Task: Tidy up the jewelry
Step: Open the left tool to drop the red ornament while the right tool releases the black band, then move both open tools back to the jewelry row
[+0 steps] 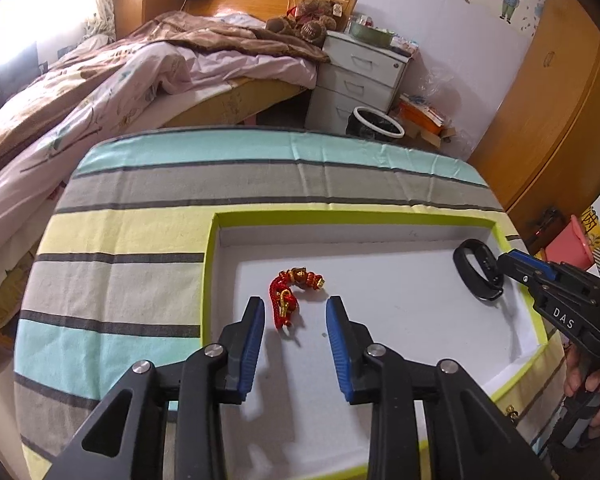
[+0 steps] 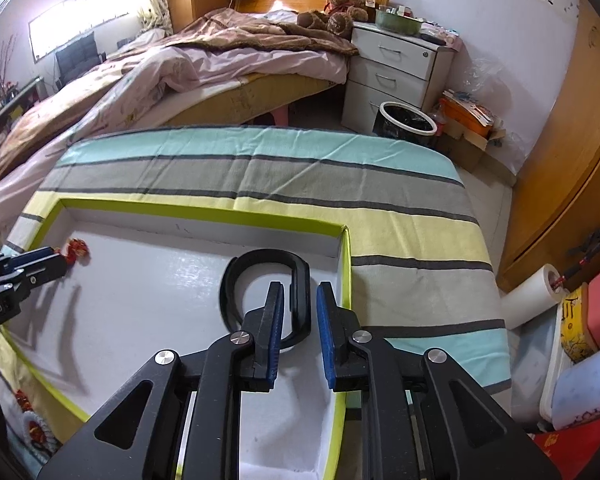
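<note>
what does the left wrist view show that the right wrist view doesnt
Only the left wrist view shows the whole red and gold bracelet lying just ahead of the open left tongs, plus the hand that holds the right tool.

Only the right wrist view shows a section of the black band running between the right tongs with gaps to both pads, and a white paper roll beside the table.

Both show the green-edged white tray, the striped cloth, both jewelry pieces and the bed behind.

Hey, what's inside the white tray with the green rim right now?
Inside the tray: a red and gold corded charm toward its left side, and a black wristband by the right wall. The claws cover part of the near floor, so anything there stays unseen.
</note>
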A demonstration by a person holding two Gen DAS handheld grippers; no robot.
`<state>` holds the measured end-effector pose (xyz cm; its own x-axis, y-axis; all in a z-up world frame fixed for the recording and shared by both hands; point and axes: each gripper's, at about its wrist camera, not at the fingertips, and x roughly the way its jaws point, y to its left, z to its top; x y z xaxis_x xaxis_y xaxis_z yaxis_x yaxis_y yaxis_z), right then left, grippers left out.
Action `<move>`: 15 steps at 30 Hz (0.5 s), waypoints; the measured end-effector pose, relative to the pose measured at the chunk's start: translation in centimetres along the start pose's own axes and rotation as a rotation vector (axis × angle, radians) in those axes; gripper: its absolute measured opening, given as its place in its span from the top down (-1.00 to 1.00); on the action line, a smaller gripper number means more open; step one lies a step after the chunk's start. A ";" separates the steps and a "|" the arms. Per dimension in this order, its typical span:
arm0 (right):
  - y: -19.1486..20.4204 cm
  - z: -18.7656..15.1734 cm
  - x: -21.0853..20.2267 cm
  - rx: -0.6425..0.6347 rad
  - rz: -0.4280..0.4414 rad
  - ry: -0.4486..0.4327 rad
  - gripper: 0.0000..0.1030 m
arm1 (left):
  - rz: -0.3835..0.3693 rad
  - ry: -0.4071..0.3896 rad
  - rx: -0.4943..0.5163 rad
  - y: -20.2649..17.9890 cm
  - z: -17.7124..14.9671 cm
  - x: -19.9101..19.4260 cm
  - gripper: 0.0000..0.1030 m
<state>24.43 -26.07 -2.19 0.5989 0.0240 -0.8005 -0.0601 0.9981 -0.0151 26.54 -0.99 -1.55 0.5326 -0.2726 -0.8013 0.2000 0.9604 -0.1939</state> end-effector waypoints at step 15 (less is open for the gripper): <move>0.0 -3.5 -6.9 0.033 0.082 -0.111 0.57 | -0.048 -0.114 -0.018 0.3 -5.0 -8.2 -0.07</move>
<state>17.47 -26.41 1.23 0.6776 0.1095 -0.7272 -0.0873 0.9938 0.0683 18.13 1.84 2.14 0.6132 -0.3224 -0.7212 0.2136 0.9466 -0.2415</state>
